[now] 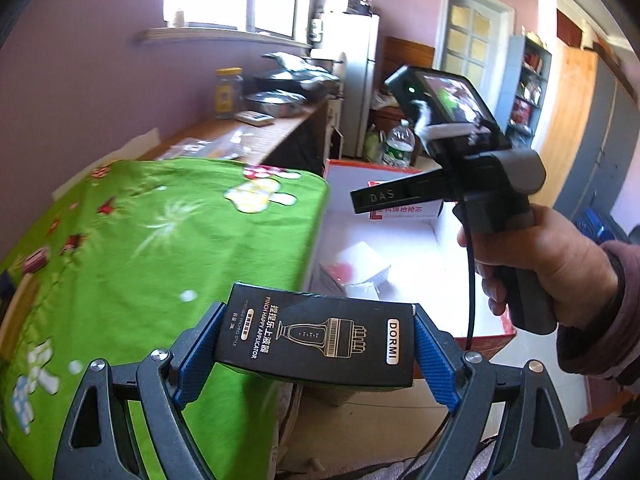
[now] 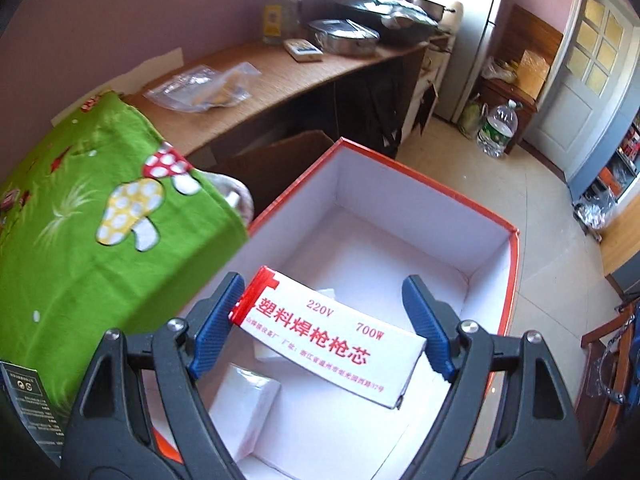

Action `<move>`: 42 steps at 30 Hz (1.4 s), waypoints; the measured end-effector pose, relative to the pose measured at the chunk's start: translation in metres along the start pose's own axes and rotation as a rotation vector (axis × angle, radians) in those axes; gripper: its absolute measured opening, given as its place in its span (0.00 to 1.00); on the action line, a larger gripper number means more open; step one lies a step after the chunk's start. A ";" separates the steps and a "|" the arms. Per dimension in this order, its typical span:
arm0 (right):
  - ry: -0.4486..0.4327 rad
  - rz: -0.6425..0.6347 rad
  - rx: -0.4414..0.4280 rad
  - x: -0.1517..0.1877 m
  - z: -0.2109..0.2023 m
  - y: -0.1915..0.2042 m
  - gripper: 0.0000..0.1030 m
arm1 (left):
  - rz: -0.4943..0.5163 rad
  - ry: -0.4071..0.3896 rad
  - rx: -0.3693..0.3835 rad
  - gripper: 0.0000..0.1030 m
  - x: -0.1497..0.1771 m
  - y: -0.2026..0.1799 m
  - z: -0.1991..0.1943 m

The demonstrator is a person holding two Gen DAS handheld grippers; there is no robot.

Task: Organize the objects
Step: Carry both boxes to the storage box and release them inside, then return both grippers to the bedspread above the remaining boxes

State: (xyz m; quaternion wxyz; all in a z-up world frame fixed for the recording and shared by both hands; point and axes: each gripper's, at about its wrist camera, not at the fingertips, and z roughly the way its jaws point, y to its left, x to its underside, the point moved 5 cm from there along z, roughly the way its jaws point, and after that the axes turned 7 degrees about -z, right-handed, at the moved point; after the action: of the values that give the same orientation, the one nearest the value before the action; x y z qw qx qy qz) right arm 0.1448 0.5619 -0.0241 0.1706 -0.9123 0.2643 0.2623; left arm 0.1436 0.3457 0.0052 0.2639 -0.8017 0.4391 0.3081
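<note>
Item 1. Left gripper (image 1: pixel 316 346): jaws stood wide and were clamped on the short ends of a black carton (image 1: pixel 316 340), one blue pad against each end. The carton bore gold print, a drawing of an applicator and the word DORMI. Its long axis ran crosswise between the fingers, the DORMI end toward the right finger; the printed face was turned up toward the camera. It was held in the air over the edge of the green cloth (image 1: pixel 140 248), beside the storage box (image 1: pixel 400 172).

Item 2. Right gripper (image 2: pixel 332 332): jaws likewise wide, gripping a white carton (image 2: pixel 332 340) with red lettering, marked 220V and 700W. Its long axis spanned the gap between the fingers on a slant, the red-edged end high against the left finger, the other end lower by the right finger. It hung above the open interior of the storage box (image 2: pixel 516 264).

Item 3. Storage box: red outside, white inside, set on the tiled floor (image 2: pixel 540 208) close against the cloth-covered surface. Small white packets (image 2: pixel 244 404) lay on its bottom.

Item 4. A person's hand (image 1: pixel 540 268), in a dark sleeve, was wrapped round the right gripper's handle, seen from the left wrist view.
</note>
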 end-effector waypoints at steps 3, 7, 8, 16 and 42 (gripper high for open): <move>0.033 0.005 -0.006 0.009 0.012 -0.005 0.81 | 0.034 -0.002 -0.010 0.85 0.000 -0.004 0.012; 0.053 0.020 -0.010 0.013 0.020 -0.012 0.81 | 0.086 -0.010 -0.023 0.84 -0.001 -0.012 0.018; 0.056 0.027 -0.012 0.013 0.021 -0.015 0.81 | 0.102 -0.012 -0.013 0.84 -0.002 -0.017 0.020; 0.086 0.071 -0.011 0.020 0.032 -0.029 0.81 | 0.187 0.020 0.073 0.84 0.001 -0.052 0.041; 0.101 0.165 -0.085 0.025 0.034 -0.036 0.95 | 0.188 -0.100 0.178 1.00 -0.013 -0.055 0.037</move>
State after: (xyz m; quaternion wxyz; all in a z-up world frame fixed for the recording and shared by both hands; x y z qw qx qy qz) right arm 0.1702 0.5969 -0.0596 0.0961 -0.9059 0.3355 0.2401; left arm 0.1761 0.4046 -0.0022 0.3256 -0.7140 0.5241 0.3308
